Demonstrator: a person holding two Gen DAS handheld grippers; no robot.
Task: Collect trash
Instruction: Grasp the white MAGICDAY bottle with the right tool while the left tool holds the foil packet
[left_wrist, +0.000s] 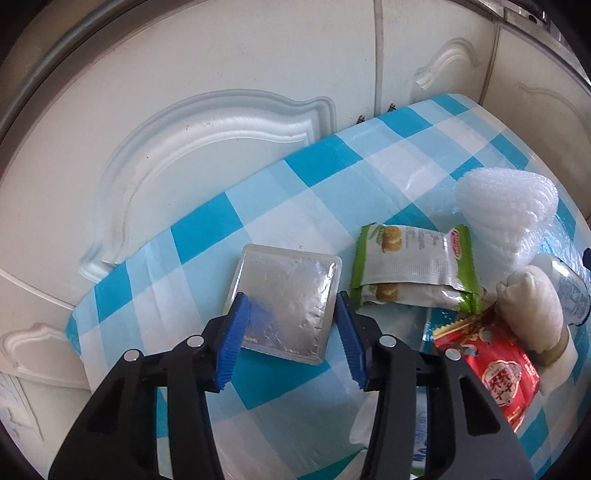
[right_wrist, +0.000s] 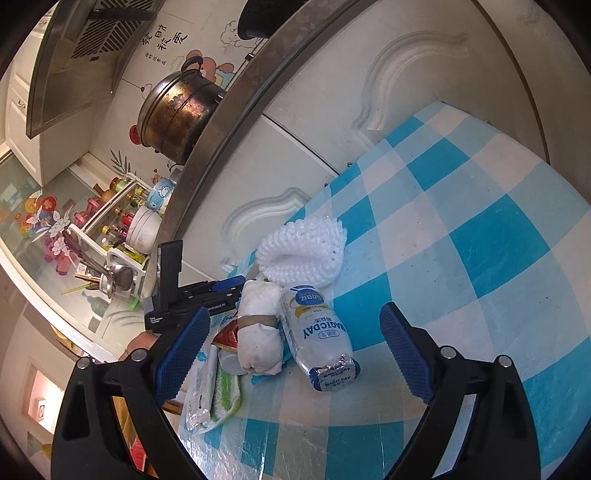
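In the left wrist view a flat silver foil pouch (left_wrist: 286, 301) lies on the blue-checked tablecloth (left_wrist: 325, 162). My left gripper (left_wrist: 291, 310) is open, its blue pads on either side of the pouch's near part. To the right lie a green biscuit wrapper (left_wrist: 410, 269), a red snack wrapper (left_wrist: 495, 369), a white rolled bundle (left_wrist: 535, 310) and white foam netting (left_wrist: 513, 206). In the right wrist view my right gripper (right_wrist: 295, 350) is open above a plastic bottle (right_wrist: 321, 336), with the bundle (right_wrist: 258, 328) and foam netting (right_wrist: 303, 254) nearby.
White cabinet doors (left_wrist: 207, 147) stand right behind the table's far edge. The left gripper's body (right_wrist: 184, 295) shows in the right wrist view at the table's left side. A wet-wipe pack (right_wrist: 203, 391) lies near the left edge. A counter with a pot (right_wrist: 173, 114) lies beyond.
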